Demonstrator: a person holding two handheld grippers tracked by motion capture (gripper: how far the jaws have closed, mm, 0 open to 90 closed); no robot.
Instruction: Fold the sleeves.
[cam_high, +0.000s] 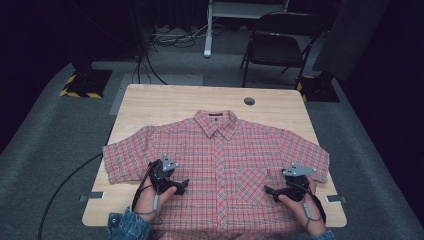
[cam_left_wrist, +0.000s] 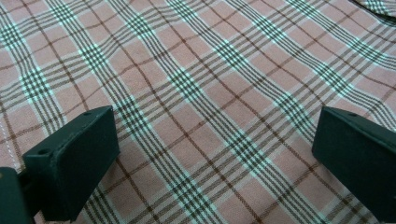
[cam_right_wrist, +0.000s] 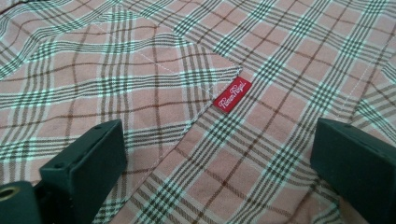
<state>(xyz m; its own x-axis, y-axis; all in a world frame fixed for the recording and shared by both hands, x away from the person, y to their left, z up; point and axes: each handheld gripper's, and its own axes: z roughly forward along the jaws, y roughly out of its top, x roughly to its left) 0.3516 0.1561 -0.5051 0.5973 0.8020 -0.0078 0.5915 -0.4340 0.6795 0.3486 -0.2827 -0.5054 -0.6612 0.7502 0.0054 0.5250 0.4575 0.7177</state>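
1. Shirt (cam_high: 220, 165): red plaid, short sleeves, lies flat & face up on surface (cam_high: 150, 102), buttoned, collar (cam_high: 216, 122) toward 12 o'clock, hem at 6 o'clock edge near person.
2. Sleeves spread out to 9 & 3 o'clock; the 3 o'clock one reaches close to the surface edge.
3. Chest pocket (cam_high: 248, 182) sits at approx 4 o'clock from shirt centre, w/ small red label (cam_right_wrist: 232, 95) at its top corner.
4. Left gripper (cam_high: 176, 186): over shirt's lower part at approx 8 o'clock, hand (cam_high: 150, 200) around it, jaws aimed toward the button line.
5. Left jaws: released, spread wide; in left gripper view just plaid cloth lies between them, nothing pinched. Can't tell if tips touch the cloth.
6. Right gripper (cam_high: 272, 191): over shirt at approx 4 o'clock, just beside pocket, hand (cam_high: 300, 202) holding it, jaws aimed inward toward 9 o'clock.
7. Right jaws: released too, wide apart; right gripper view has pocket edge & label ahead, between the two jaws, no grip on cloth.
8. Cables trail from both grippers; left one runs off surface toward 8 o'clock.
9. Round grommet (cam_high: 249, 101) in surface at 12 o'clock, beyond collar.
10. Folding chair (cam_high: 280, 45) on floor past the far edge, approx 1 o'clock.
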